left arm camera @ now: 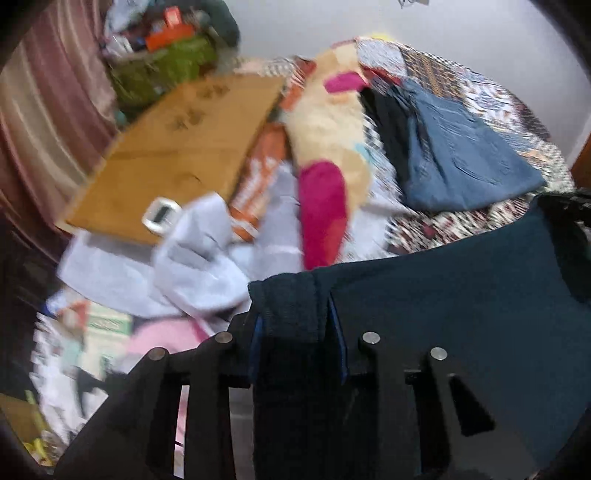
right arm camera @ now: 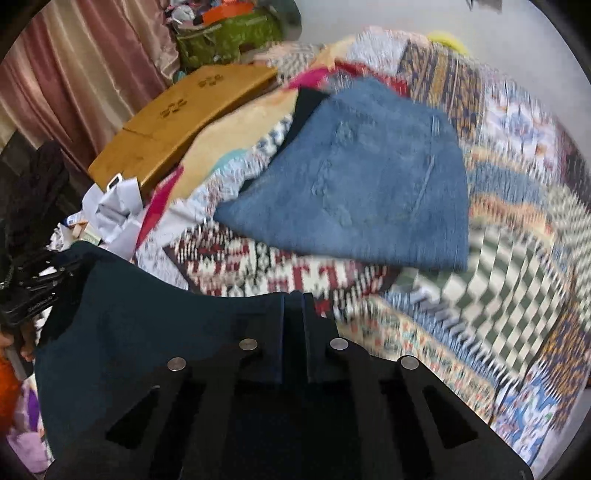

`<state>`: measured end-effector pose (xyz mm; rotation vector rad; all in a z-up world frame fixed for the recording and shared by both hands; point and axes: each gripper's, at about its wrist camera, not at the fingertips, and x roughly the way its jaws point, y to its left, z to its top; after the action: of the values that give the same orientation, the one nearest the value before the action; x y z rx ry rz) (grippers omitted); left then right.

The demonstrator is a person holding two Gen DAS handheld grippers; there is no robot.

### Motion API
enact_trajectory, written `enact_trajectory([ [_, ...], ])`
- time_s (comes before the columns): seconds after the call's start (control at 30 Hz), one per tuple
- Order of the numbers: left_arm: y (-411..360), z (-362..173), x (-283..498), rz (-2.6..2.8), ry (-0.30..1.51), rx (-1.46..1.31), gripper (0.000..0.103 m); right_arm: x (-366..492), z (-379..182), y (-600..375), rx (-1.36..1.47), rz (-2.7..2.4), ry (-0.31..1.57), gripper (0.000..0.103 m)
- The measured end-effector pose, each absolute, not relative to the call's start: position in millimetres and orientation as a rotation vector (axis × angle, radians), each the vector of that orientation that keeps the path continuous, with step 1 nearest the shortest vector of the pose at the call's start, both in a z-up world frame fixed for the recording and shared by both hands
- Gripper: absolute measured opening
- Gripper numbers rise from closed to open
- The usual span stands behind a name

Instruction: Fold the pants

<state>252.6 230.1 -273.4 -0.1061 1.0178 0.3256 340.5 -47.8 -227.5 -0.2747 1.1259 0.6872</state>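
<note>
Lying under everything: a patterned bedspread [right arm camera: 424, 317] in red, white, green and blue, covering a bed beside a white wall [left arm camera: 332, 26]. Hanging at ten o'clock in both views: a pink striped curtain [left arm camera: 48, 110]. Resting toward eleven o'clock: one tan wooden board [left arm camera: 177, 147], one small white device [left arm camera: 160, 215] at its near edge, one green bag [right arm camera: 229, 37] beyond.

Counting garments: one folded blue denim piece [right arm camera: 369, 184] spread at twelve o'clock of the right gripper [right arm camera: 293, 295], one cream and magenta cloth [left arm camera: 325, 155], one crumpled white cloth [left arm camera: 199, 258], one pair of dark navy pants [left arm camera: 461, 295].

Stretching between both tools: the pants. Pinching a bunched edge of them: the left gripper [left arm camera: 293, 314], jaws partly closed. Clamping tight on the other edge: the right gripper, fabric running off toward nine o'clock.
</note>
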Motion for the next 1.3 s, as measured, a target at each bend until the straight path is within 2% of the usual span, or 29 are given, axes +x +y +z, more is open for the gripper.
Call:
enact_trajectory([
  [0.13,247,-275,273,0.361,1.029,-0.092,0.034,348,-222,-26,-0.289,0.664,1.098,0.007],
  [0.2,256,-274,277,0.325,1.054,-0.141,0.038,349,-221,-20,-0.317,0.656,1.106,0.015],
  [0.23,259,-272,276,0.312,1.066,-0.164,0.040,348,-218,-20,-0.327,0.642,1.102,0.015],
  [0.27,261,-269,273,0.311,1.067,-0.173,0.043,345,-213,-23,-0.323,0.643,1.095,0.022],
  [0.3,261,-266,269,0.318,1.063,-0.172,0.051,341,-206,-28,-0.315,0.647,1.082,0.032],
  [0.33,261,-262,263,0.328,1.056,-0.164,0.065,337,-201,-33,-0.310,0.647,1.070,0.038],
  [0.37,262,-258,253,0.332,1.049,-0.160,0.071,333,-195,-39,-0.307,0.642,1.052,0.047],
  [0.4,260,-257,249,0.329,1.049,-0.164,0.078,326,-188,-47,-0.307,0.635,1.035,0.049],
  [0.43,260,-256,240,0.314,1.057,-0.182,0.079,321,-183,-52,-0.309,0.632,1.033,0.049],
  [0.73,251,-306,185,0.177,1.260,-0.449,0.078,262,-174,-113,-0.267,0.575,1.082,0.050],
  [0.77,247,-307,182,0.177,1.252,-0.453,0.074,256,-175,-120,-0.260,0.568,1.091,0.050],
  [0.83,239,-302,175,0.193,1.224,-0.428,0.046,245,-178,-130,-0.244,0.552,1.107,0.050],
  [0.87,233,-295,171,0.238,1.205,-0.360,0.036,241,-179,-135,-0.231,0.547,1.115,0.050],
  [1.07,240,-273,149,0.299,1.119,-0.301,0.036,225,-182,-150,-0.136,0.523,1.130,0.050],
  [1.23,235,-288,152,0.302,1.165,-0.263,0.037,200,-207,-156,-0.108,0.527,1.192,0.050],
  [1.3,230,-289,147,0.308,1.167,-0.239,0.040,182,-211,-165,-0.102,0.520,1.142,0.052],
])
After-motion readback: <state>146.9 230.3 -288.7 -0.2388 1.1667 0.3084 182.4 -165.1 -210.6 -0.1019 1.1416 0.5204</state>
